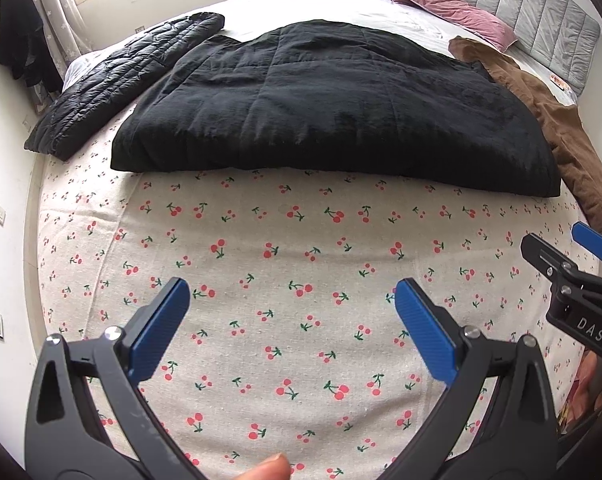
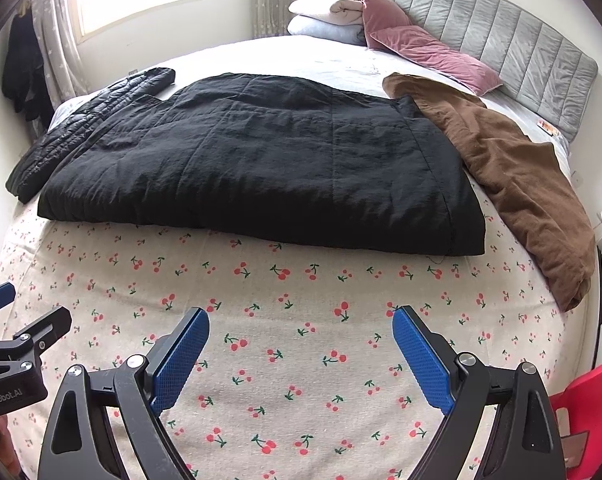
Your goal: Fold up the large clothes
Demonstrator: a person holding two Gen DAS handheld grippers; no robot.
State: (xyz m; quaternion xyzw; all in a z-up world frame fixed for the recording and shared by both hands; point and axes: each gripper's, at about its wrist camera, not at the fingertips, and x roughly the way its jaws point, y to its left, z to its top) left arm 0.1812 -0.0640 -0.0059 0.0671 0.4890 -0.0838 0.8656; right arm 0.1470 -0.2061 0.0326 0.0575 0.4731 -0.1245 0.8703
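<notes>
A large black quilted garment (image 1: 321, 108) lies folded flat across the bed; it also shows in the right wrist view (image 2: 269, 164). A black puffer jacket (image 1: 117, 80) lies to its left, also in the right wrist view (image 2: 81, 124). A brown garment (image 1: 553, 120) lies crumpled to its right, also in the right wrist view (image 2: 513, 176). My left gripper (image 1: 293, 292) is open and empty above the cherry-print sheet (image 1: 285, 332), short of the black garment. My right gripper (image 2: 301, 316) is open and empty beside it, also over the sheet (image 2: 301, 380).
Pink pillows (image 2: 417, 44), white and blue folded bedding (image 2: 325, 16) and a grey padded headboard (image 2: 501, 44) are at the far end. Dark clothes hang by the window at left (image 2: 21, 68). A red chair (image 2: 589, 400) is at the lower right.
</notes>
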